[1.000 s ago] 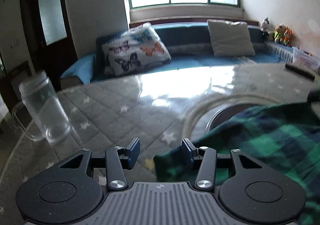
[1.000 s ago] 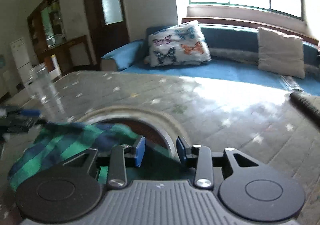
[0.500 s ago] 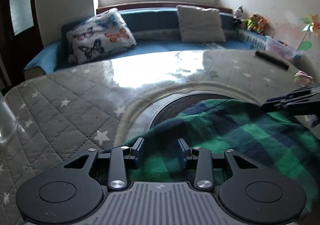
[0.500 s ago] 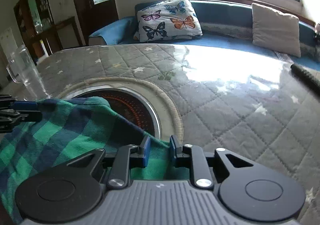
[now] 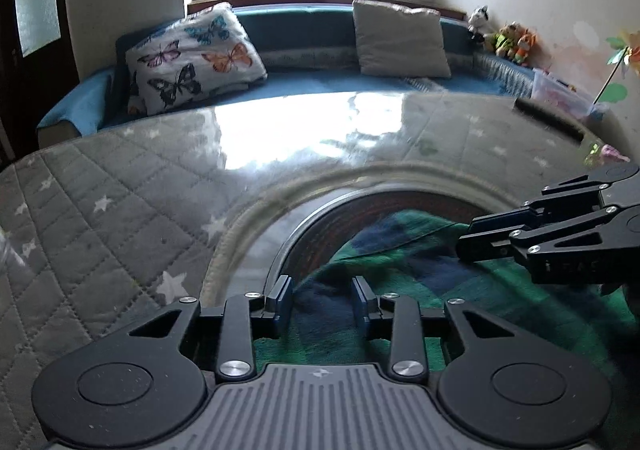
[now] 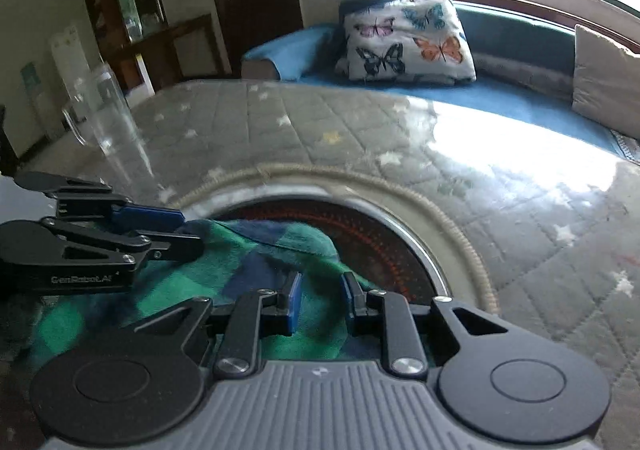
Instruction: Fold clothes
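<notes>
A green and dark blue plaid cloth (image 5: 420, 270) lies bunched over a round recess in the table, also seen in the right wrist view (image 6: 260, 250). My left gripper (image 5: 322, 300) has its jaws narrowed onto a dark fold that fills the gap. From the right wrist view the left gripper (image 6: 192, 232) sits at the cloth's left edge, which rises to its tips. My right gripper (image 6: 320, 300) is narrowed on a green fold. In the left wrist view the right gripper (image 5: 466, 236) meets the cloth's raised right edge.
A grey quilted cover with stars (image 5: 120, 209) spreads over the table. A red-glowing round recess with a metal rim (image 6: 380, 234) lies under the cloth. A clear glass mug (image 6: 104, 117) stands far left. A black bar (image 5: 548, 119) lies far right; a blue sofa with pillows (image 5: 192, 57) is behind.
My left gripper moved right, away from the glass mug and onto the cloth, its jaws narrowing. The right gripper's jaws narrowed on the cloth, and the two grippers came closer together.
</notes>
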